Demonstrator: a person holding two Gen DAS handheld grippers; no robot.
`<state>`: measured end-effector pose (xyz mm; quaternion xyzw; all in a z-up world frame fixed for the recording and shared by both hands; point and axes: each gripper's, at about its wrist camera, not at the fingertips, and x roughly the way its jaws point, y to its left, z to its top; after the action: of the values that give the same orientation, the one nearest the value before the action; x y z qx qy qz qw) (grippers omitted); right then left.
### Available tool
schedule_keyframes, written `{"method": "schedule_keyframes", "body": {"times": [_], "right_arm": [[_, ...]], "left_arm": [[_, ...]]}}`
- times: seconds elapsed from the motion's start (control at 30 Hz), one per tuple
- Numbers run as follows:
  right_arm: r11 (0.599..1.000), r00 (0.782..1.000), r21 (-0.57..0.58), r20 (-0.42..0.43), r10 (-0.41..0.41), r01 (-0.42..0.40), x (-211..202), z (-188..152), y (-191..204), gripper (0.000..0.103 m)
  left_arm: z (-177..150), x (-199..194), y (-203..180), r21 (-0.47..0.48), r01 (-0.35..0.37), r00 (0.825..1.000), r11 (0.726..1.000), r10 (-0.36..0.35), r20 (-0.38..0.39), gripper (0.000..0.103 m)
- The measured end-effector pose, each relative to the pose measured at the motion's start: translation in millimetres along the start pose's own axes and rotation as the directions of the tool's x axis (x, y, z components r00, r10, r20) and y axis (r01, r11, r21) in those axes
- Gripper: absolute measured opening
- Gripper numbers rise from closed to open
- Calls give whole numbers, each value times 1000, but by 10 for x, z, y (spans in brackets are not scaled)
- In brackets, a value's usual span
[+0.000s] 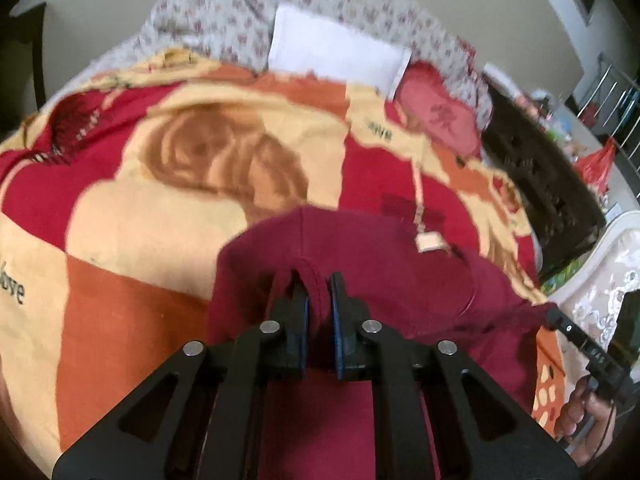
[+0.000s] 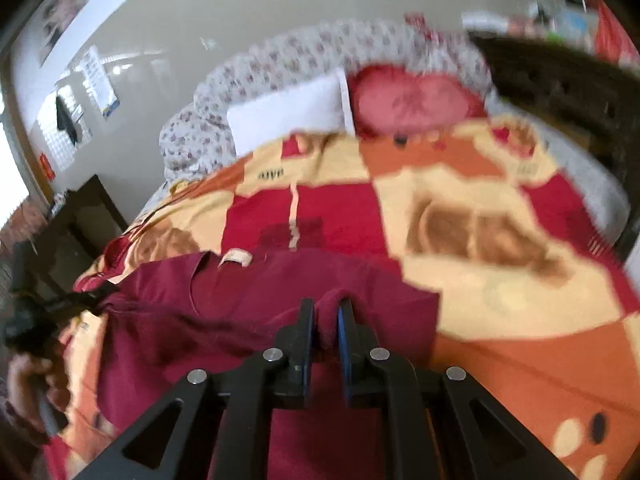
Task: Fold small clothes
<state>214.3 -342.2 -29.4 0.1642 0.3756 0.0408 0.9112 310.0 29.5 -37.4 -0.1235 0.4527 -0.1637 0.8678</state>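
Observation:
A dark red garment (image 1: 380, 264) lies spread on the patterned blanket (image 1: 160, 220) with a pale neck label (image 1: 430, 244) showing. My left gripper (image 1: 317, 280) is shut on a hemmed edge of it, the fold filling the gap between the blue pads. In the right wrist view the same garment (image 2: 260, 292) stretches to the left, and my right gripper (image 2: 326, 304) is shut on a bunched edge of it. Each gripper pinches one end of the near edge. The other gripper and the hand (image 1: 584, 412) holding it show at the frame's side.
The red, orange and cream blanket (image 2: 500, 280) covers a bed. A white pillow (image 1: 336, 52) and a red pillow (image 1: 440, 112) lie at its far end against a flowered quilt (image 2: 280, 52). A dark carved bed frame (image 1: 540, 184) runs along the right side.

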Motion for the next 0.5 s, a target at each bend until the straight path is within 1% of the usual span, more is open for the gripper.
{"method": "schedule_keyframes", "body": {"times": [0.03, 0.1, 0.13, 0.17, 0.2, 0.23, 0.27, 0.3, 0.37, 0.4, 0.47, 0.5], "right_arm": [[999, 999, 21, 1, 48, -48, -27, 6, -22, 18], [996, 997, 24, 15, 82, -82, -110, 10, -22, 23], [995, 995, 17, 23, 102, -102, -169, 10, -20, 29], [994, 994, 8, 26, 109, -109, -199, 5, 1, 34], [994, 994, -6, 31, 105, -105, -249, -13, 20, 43], [996, 995, -22, 41, 92, -91, -305, -38, 34, 46], [996, 995, -36, 46, 89, -87, -354, -65, 42, 46], [996, 996, -45, 43, 84, -82, -373, -83, 51, 47], [995, 999, -90, 30, 39, -36, -416, -156, 100, 47], [993, 999, -113, 27, 23, -20, -425, -183, 123, 47], [982, 1000, -189, 25, -2, 6, -430, -255, 225, 47], [977, 1000, -212, 29, -10, 16, -417, -270, 258, 47]], "left_arm": [[5, -8, 12, 3, 7, 1000, 1000, -7, -6, 14], [14, -77, 19, 11, 32, 999, 999, -32, -6, 16], [29, -112, 24, 14, 51, 999, 999, -51, -9, 20], [51, -138, 25, 14, 71, 997, 997, -71, -19, 28], [80, -172, 22, 11, 89, 996, 996, -89, -26, 34], [109, -212, 28, 8, 106, 994, 994, -106, -29, 50], [133, -260, 20, 10, 113, 993, 994, -113, -24, 67], [164, -343, 25, 13, 117, 993, 993, -117, 1, 70], [222, -501, 60, 6, 141, 989, 990, -141, 45, 70], [231, -564, 72, 4, 137, 988, 991, -137, 66, 70], [173, -699, 40, 23, 100, 987, 995, -102, 123, 70], [125, -707, -5, 42, 99, 986, 994, -104, 129, 70]]}}
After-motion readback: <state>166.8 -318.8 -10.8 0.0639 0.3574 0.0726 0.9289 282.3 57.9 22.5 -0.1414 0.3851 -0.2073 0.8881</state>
